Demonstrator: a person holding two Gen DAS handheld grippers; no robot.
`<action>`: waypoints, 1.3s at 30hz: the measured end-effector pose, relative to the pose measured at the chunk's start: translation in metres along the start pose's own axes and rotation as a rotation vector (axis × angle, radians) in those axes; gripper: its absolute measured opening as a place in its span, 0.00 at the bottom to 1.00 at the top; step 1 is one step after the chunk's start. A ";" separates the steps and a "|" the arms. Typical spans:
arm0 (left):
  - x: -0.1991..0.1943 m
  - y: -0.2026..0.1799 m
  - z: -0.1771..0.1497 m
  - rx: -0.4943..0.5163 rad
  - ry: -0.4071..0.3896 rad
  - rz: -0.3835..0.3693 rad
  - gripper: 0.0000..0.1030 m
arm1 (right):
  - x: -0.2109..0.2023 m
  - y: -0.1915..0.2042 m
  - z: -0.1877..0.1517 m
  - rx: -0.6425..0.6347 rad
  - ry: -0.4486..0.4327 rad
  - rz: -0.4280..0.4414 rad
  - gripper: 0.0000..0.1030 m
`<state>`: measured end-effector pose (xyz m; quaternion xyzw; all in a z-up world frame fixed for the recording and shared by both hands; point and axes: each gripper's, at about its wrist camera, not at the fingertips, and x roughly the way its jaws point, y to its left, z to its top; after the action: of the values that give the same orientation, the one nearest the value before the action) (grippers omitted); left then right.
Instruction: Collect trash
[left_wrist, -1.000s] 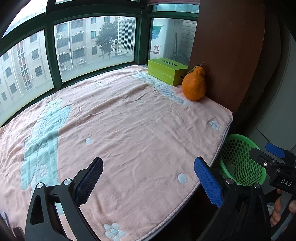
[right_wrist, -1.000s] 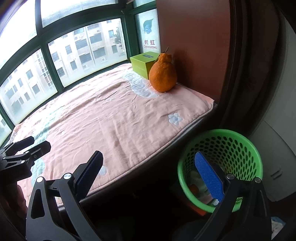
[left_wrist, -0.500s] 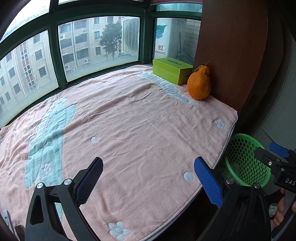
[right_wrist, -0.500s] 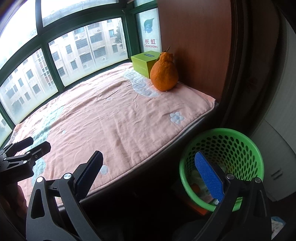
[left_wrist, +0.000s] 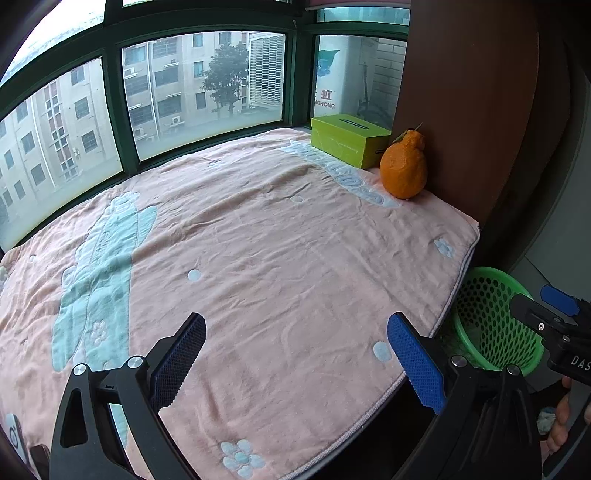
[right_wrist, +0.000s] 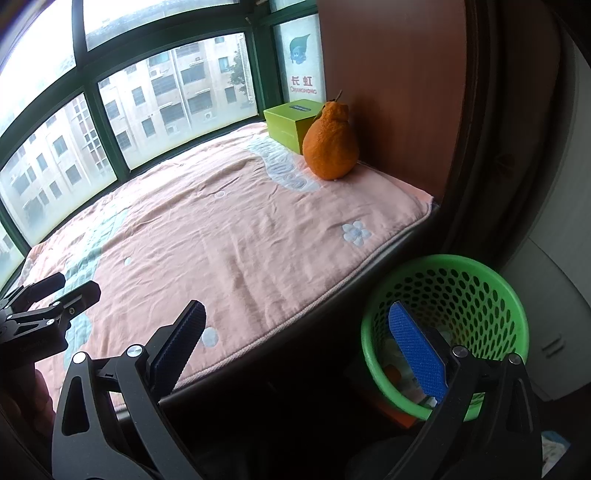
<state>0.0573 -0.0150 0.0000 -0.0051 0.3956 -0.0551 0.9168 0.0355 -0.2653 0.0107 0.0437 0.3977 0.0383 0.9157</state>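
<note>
Ahead of the jaws, green-framed windows (left_wrist: 207, 85) show grey daylight and apartment blocks; a brown wooden panel (left_wrist: 461, 103) stands right, beyond the pink blanket (left_wrist: 258, 258).

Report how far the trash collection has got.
Done, apparently: some litter already lies in the green basket, and no loose trash shows on the pink blanket. In hand: nothing; the left gripper and right gripper are both open and empty. Left: only the orange fruit and green box remain, neither obviously trash.
</note>
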 end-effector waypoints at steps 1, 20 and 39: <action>0.000 0.000 0.000 -0.001 0.001 0.001 0.92 | 0.001 0.001 0.000 -0.001 0.001 -0.001 0.96; 0.000 0.002 -0.002 0.000 0.002 0.017 0.92 | 0.005 0.003 -0.001 -0.006 0.012 0.001 0.96; -0.003 0.002 -0.002 0.009 -0.013 0.041 0.92 | 0.007 0.007 -0.001 -0.010 0.013 0.007 0.96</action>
<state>0.0541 -0.0127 0.0011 0.0066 0.3892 -0.0382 0.9203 0.0394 -0.2580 0.0056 0.0405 0.4034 0.0437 0.9131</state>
